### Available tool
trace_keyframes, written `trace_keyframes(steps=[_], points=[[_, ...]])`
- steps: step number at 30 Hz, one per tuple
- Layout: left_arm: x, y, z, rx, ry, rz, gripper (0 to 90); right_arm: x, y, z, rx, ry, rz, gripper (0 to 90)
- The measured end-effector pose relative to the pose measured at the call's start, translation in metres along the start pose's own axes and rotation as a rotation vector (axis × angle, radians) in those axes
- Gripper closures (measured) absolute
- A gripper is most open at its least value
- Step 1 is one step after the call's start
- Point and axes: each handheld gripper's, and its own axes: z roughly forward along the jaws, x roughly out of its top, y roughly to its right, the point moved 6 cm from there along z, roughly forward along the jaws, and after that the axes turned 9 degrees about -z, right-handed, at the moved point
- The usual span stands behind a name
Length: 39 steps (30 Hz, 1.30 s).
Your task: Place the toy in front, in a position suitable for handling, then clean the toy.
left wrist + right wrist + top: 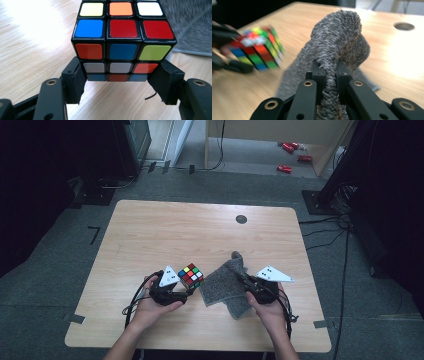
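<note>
Gripping unlabelled cube (123,42) and cloth (337,50)

Scrambled puzzle cube (123,41) raised off the table, apparently tilted; grey towel (337,50) bunched, lifted.

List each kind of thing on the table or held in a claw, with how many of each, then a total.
Puzzle cube: 1
Grey cloth: 1
Total: 2
</note>
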Motion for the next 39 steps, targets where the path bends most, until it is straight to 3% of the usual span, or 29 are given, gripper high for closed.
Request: trace_keyframes(steps=[4,8,9,11,14,19,22,25,26,28,31,34,36,37,39], points=[[0.001,0.010,0.002,-0.001,-0.003,0.047,35.6,0.015,-0.016,-0.005,0.068,0.062,0.037,83.1],[0.000,0.022,0.007,-0.006,-0.041,0.109,35.6,0.027,-0.031,-0.008,0.126,0.117,0.054,82.9],[-0.001,0.026,0.009,-0.011,-0.049,0.122,35.6,0.029,-0.041,-0.005,0.159,0.123,0.062,82.9],[-0.002,0.035,0.013,-0.013,-0.071,0.161,35.6,0.030,-0.053,0.001,0.193,0.112,0.048,82.6],[-0.002,0.038,0.015,-0.011,-0.082,0.176,35.6,0.028,-0.066,0.009,0.220,0.087,0.022,82.3],[-0.001,0.052,0.016,-0.016,-0.072,0.199,35.6,0.024,-0.079,0.016,0.264,0.059,0.038,82.0],[-0.001,0.059,0.016,-0.016,-0.073,0.220,35.6,0.020,-0.084,0.023,0.255,0.026,0.016,81.9],[0.000,0.060,0.015,-0.011,-0.069,0.234,35.7,0.020,-0.081,0.024,0.234,0.025,0.024,81.9],[0.000,0.060,0.014,-0.011,-0.066,0.230,35.7,0.021,-0.072,0.024,0.191,0.033,0.036,81.9],[0.002,0.056,0.012,-0.015,-0.062,0.213,35.7,0.020,-0.065,0.023,0.150,0.032,0.046,82.0],[0.003,0.050,0.012,-0.017,-0.061,0.177,35.7,0.019,-0.065,0.023,0.148,0.026,0.057,82.1],[0.002,0.050,0.013,-0.007,-0.061,0.182,35.7,0.019,-0.076,0.022,0.189,0.017,0.045,82.1],[0.002,0.053,0.013,-0.014,-0.057,0.195,35.7,0.021,-0.089,0.024,0.223,0.018,0.010,81.9],[0.002,0.055,0.013,-0.014,-0.056,0.200,35.7,0.021,-0.092,0.025,0.211,0.025,-0.004,81.8],[0.001,0.055,0.012,-0.017,-0.055,0.198,35.7,0.021,-0.087,0.029,0.202,0.043,0.017,81.8]])
